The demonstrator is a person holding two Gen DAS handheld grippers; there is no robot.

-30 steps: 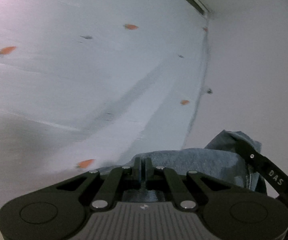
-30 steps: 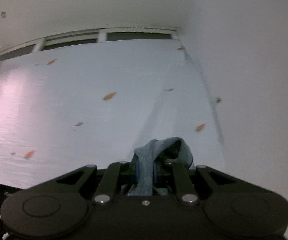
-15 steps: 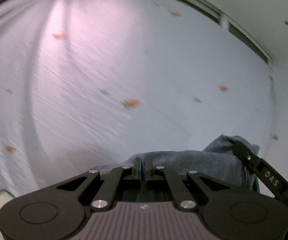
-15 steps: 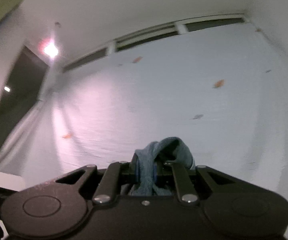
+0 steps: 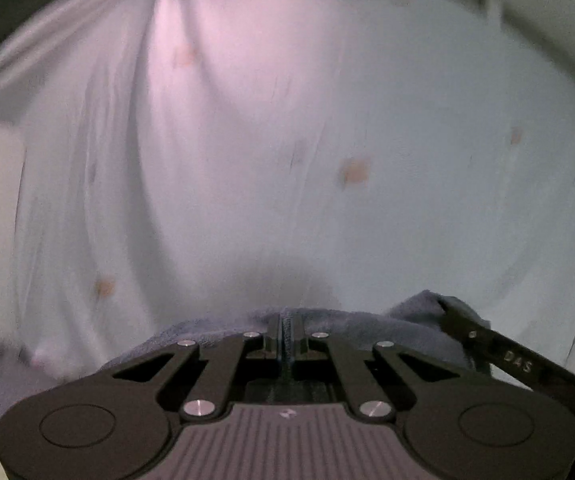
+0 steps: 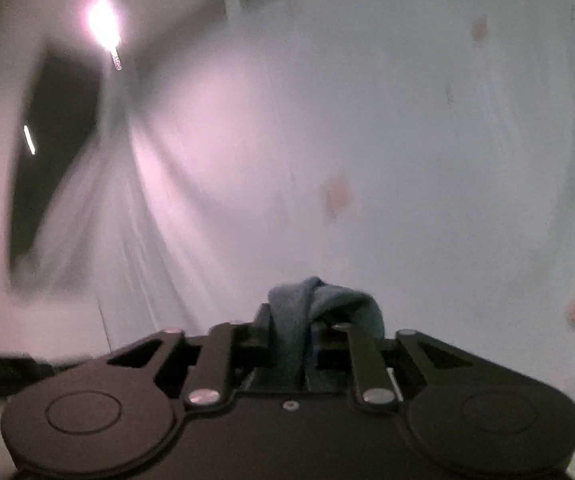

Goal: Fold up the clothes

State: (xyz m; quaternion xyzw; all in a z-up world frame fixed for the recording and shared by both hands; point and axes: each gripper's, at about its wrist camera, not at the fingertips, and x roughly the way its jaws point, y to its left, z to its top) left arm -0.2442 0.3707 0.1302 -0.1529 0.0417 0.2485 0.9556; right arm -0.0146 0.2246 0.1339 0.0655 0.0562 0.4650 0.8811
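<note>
I keep my left gripper (image 5: 286,334) pinched on the grey garment (image 5: 367,330) at lower centre, anchoring that edge; my right gripper (image 6: 292,338) has just been opening, cloth bunched between its jaws, probably to lay the fold.

Count: one grey-blue garment (image 5: 351,324), two grippers (left gripper (image 5: 286,334), right gripper (image 6: 293,330)), one white spotted sheet (image 5: 327,120), one lamp (image 6: 102,24).

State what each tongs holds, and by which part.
Left tongs are shut on an edge of the blue-grey cloth. Right tongs have just been opening, a bunched fold of cloth between them.
</note>
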